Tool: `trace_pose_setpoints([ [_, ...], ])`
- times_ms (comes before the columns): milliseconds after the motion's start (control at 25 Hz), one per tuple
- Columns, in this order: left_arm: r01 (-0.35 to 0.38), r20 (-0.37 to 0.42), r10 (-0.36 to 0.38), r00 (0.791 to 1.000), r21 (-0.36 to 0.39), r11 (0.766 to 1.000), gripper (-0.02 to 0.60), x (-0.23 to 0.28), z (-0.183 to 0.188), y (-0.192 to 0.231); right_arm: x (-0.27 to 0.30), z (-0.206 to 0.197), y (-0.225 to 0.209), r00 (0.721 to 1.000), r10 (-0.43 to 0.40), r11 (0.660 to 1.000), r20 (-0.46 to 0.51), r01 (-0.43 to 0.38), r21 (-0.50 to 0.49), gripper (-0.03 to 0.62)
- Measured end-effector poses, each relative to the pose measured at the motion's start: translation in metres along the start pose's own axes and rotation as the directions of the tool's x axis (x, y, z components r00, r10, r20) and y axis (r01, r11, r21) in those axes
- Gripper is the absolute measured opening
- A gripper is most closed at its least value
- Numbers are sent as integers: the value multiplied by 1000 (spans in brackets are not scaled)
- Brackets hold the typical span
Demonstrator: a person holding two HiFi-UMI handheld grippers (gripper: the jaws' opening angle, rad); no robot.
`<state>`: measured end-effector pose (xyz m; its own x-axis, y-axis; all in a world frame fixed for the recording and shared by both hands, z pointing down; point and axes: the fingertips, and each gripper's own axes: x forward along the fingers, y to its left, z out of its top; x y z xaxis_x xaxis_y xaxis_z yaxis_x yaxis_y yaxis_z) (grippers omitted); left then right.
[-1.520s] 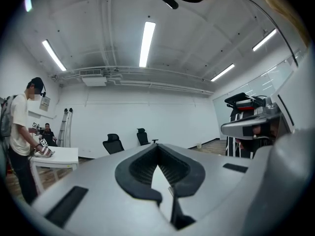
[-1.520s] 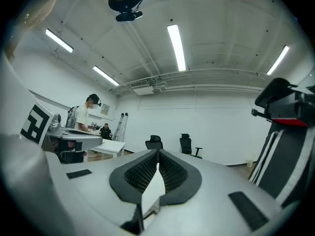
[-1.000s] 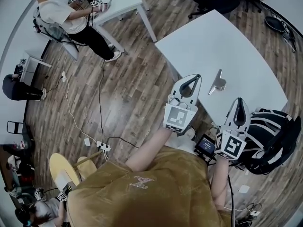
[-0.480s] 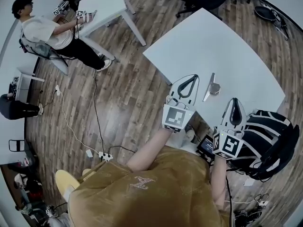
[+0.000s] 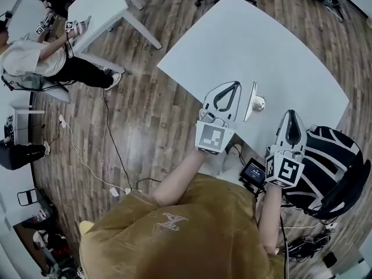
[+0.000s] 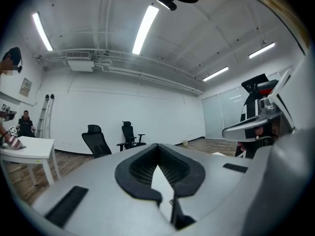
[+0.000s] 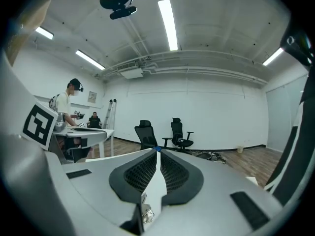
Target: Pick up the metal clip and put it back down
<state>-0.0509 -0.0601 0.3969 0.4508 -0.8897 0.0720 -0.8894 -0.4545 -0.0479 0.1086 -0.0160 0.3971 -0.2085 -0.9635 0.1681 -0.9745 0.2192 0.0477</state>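
From the head view, the metal clip stands on edge on the white table, close to the table's near border. It lies between the two tools, just beside the left gripper on that gripper's right and a little farther from the right gripper, which sits lower in the picture by a black-and-white backpack. Neither gripper touches the clip. Both sets of jaws look drawn together at the tips, and both grippers point across the table from its near edge. Beyond the table, over a wooden floor, a seated person works at another white table. In the left gripper view the jaws meet at their tips with only bare tabletop showing through the loop behind them, so this tool is clenched on nothing. A silvery lever-shaped piece, apparently the clip, shows off to the right of the jaws, apart from them. Two black office chairs stand against the far wall. In the right gripper view the jaws are likewise pressed together at the tips and grasp nothing. The left tool's marker cube fills the left edge, with a standing person beyond it.
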Motion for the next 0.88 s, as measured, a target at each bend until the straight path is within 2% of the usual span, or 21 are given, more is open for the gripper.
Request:
trace_pose_setpoints([
  [160,12,-36,-12,999,-3,1000,6,12,-14,-1,13,-16,-2,999,15,998,-29,-14,56,6],
  [320,28,-75,-28,997,6,1000,6,21,-27,-7,29,-40,5,993,68,993,-94,-58,104,13],
  [560,56,-138,-54,989,7,998,6,33,-54,-14,45,-74,8,976,125,981,-177,-95,171,32],
  [760,114,-170,-101,980,67,991,6,42,-74,-29,49,-107,3,959,158,963,-236,-97,251,34],
  [880,121,-189,-109,976,58,991,6,49,-84,-28,53,-126,4,947,182,947,-264,-96,307,44],
])
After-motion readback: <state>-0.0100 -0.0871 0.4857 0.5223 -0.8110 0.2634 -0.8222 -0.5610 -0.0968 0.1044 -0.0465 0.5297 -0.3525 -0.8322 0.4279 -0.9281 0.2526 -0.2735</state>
